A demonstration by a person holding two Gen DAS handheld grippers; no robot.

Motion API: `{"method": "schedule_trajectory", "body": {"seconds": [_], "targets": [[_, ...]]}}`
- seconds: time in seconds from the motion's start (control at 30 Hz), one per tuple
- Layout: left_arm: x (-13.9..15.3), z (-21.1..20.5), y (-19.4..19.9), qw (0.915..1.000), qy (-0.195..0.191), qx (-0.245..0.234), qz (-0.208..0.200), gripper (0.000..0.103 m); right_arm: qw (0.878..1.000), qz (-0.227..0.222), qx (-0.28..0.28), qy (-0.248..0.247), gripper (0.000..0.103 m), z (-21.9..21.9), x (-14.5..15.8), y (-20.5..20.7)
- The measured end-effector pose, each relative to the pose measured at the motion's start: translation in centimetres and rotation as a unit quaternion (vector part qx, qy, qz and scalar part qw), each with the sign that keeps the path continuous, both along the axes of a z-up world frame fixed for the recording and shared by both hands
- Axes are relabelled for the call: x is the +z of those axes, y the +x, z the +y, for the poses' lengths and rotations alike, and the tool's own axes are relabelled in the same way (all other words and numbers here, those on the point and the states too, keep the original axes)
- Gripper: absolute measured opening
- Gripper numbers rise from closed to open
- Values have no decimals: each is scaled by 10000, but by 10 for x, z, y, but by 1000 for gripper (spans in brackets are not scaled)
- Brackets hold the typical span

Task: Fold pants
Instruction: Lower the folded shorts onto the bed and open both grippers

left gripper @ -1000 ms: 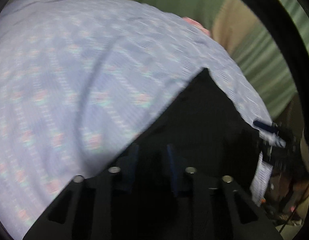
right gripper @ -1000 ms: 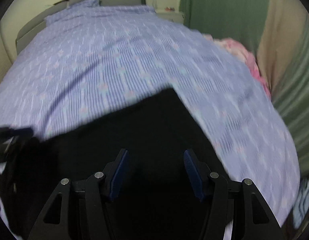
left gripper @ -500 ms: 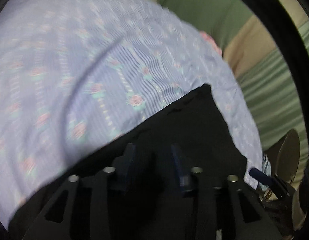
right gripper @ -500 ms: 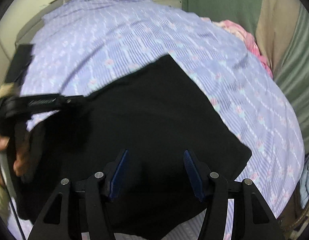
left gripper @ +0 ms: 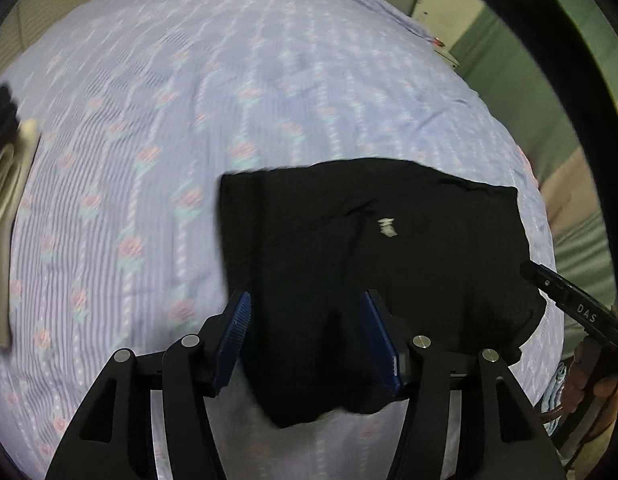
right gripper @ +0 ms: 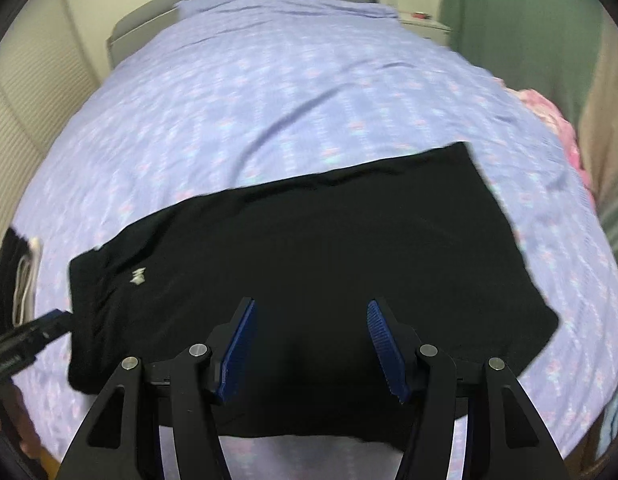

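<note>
Black folded cloth pants (right gripper: 309, 264) lie flat on the lilac floral bedsheet (right gripper: 269, 112), released: my left tongs (left gripper: 305, 336), just opening, and right tongs (right gripper: 311, 344) gape empty above.

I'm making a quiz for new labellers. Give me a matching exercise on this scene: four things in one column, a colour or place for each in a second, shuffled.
Things:
1. pants
2. bedsheet
3. finger pads
4. curtain

Descriptions:
A. green, at the back right
B. black, lying flat on the bed
C. lilac with a small flower pattern
D. dark blue, ribbed

Pairs: 1-B, 2-C, 3-D, 4-A
</note>
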State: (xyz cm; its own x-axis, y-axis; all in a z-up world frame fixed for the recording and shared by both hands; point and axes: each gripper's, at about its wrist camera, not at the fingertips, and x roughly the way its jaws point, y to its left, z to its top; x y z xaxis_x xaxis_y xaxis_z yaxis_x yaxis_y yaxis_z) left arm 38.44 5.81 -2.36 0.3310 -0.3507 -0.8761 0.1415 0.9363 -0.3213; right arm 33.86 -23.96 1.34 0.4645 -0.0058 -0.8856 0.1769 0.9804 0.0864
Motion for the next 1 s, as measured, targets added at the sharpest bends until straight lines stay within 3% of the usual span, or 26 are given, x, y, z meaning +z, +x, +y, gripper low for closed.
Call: {"method": "schedule_trajectory", "body": {"seconds": [0.23,0.47,0.57,0.67,0.73,0.83,0.93,0.97,1.0], "targets": [[3,18,46,9967,-565,-307,-488,55,9985,19,539,89,58,57,-11,4],[-25,18,91,9959,-617,-646,-172,55,9988,-29,427,234,58,69,-22,14],[-31,17,95,9965,-440,-692,-141,36,9991,-27,330,274,58,66,-26,20],[-20,11,90,9973,-389,-474,-411,26,9992,-12,239,309,58,64,-28,25],[-14,16,88,9975,-325,-229,-587,25,9993,-59,208,318,58,62,-27,26],[-30,21,90,9990,-238,-49,-372,26,9993,-51,213,303,58,62,-29,26],[-29,20,83,9990,32,-51,-449,44,9992,39,231,336,58,62,-33,27],[-25,22,79,9985,223,4,-490,66,9991,37,244,342,58,62,-33,26],[-18,26,72,9967,501,140,-615,76,9991,23,254,341,58,62,-32,25]]}}
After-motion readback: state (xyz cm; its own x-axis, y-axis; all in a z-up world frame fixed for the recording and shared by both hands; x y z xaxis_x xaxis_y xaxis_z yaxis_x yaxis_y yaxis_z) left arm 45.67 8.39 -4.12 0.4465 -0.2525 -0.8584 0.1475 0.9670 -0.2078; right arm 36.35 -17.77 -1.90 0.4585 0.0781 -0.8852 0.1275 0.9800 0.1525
